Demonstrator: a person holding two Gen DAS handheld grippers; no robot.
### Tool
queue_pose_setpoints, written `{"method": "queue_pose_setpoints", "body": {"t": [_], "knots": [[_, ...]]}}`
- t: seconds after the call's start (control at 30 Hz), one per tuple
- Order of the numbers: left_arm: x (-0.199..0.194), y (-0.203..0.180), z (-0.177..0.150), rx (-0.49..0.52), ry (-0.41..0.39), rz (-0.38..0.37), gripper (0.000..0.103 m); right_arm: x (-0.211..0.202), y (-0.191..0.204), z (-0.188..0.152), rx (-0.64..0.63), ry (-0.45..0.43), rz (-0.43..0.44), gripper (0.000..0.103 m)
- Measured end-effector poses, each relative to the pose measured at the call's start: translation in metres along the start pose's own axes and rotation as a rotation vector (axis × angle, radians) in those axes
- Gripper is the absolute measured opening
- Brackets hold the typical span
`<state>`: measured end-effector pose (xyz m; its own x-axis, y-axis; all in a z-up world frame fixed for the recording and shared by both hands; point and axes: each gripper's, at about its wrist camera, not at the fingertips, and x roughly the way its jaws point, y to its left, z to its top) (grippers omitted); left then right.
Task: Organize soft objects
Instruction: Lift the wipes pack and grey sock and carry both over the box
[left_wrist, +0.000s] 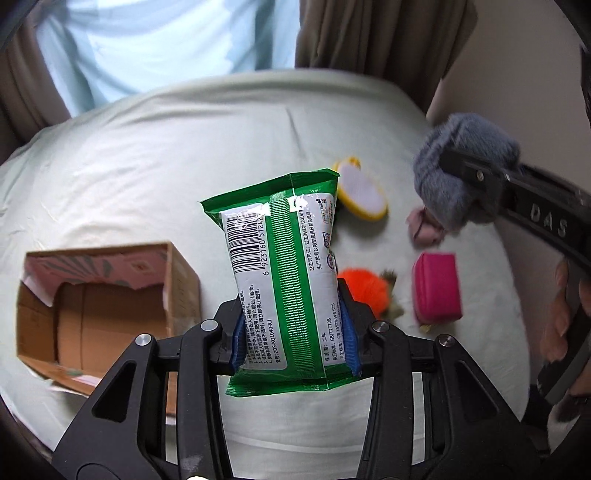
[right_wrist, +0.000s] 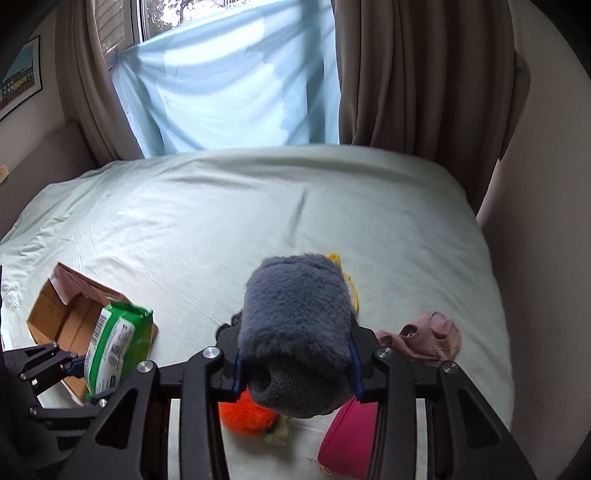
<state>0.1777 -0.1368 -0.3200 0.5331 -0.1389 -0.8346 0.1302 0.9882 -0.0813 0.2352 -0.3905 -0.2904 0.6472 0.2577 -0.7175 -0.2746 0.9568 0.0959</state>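
Green foil catches the eye first: the wet-wipe pack (left_wrist: 282, 273) stands upright between the blue pads of the left gripper (left_wrist: 293, 332), which is clenched on its lower half, barcode side facing the camera. Off to that gripper's left, lower on the pale green bedsheet (left_wrist: 147, 166), sits an open cardboard box (left_wrist: 107, 295) with a pink patterned flap; the pack is held in the air beside it, not inside. Just beyond the pack, on the sheet, lies a yellow-rimmed oval item (left_wrist: 362, 192). To the right of the left gripper's fingers rest an orange fuzzy toy (left_wrist: 364, 288) and a magenta pouch (left_wrist: 437, 290), with a crumpled pink cloth (left_wrist: 424, 229) farther ahead.

Seen from the right wrist, the right gripper (right_wrist: 295, 365) is squeezed around a grey plush roll (right_wrist: 295, 325), held lengthwise between its fingers and raised off the bed. Directly under it the orange toy and the magenta pouch peek out, the toy to the left, the pouch to the right. The pink cloth lies just right of the fingers. Brown curtains (right_wrist: 406, 74) and a light blue sheet (right_wrist: 229, 85) hang behind the bed.
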Motion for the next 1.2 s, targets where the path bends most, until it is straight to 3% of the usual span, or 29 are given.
{"method": "queue_pose_setpoints", "body": {"t": [0.3, 0.6, 0.93, 1.2], "knots": [[-0.111, 0.050, 0.047, -0.091, -0.140, -0.013, 0.037, -0.112, 0.053, 0.054, 0.009, -0.089, -0.029, 0.038], [-0.180, 0.144, 0.056, -0.084, -0.169, 0.034, 0.037, -0.171, 0.151, 0.080, 0.040, -0.122, -0.006, 0.038], [-0.176, 0.258, 0.029, -0.065, -0.089, 0.083, 0.037, -0.129, 0.270, 0.072, 0.042, -0.047, 0.058, 0.038], [-0.111, 0.306, 0.003, -0.014, 0.055, 0.047, 0.037, -0.062, 0.321, 0.045, 0.142, 0.091, 0.077, 0.038]]}}
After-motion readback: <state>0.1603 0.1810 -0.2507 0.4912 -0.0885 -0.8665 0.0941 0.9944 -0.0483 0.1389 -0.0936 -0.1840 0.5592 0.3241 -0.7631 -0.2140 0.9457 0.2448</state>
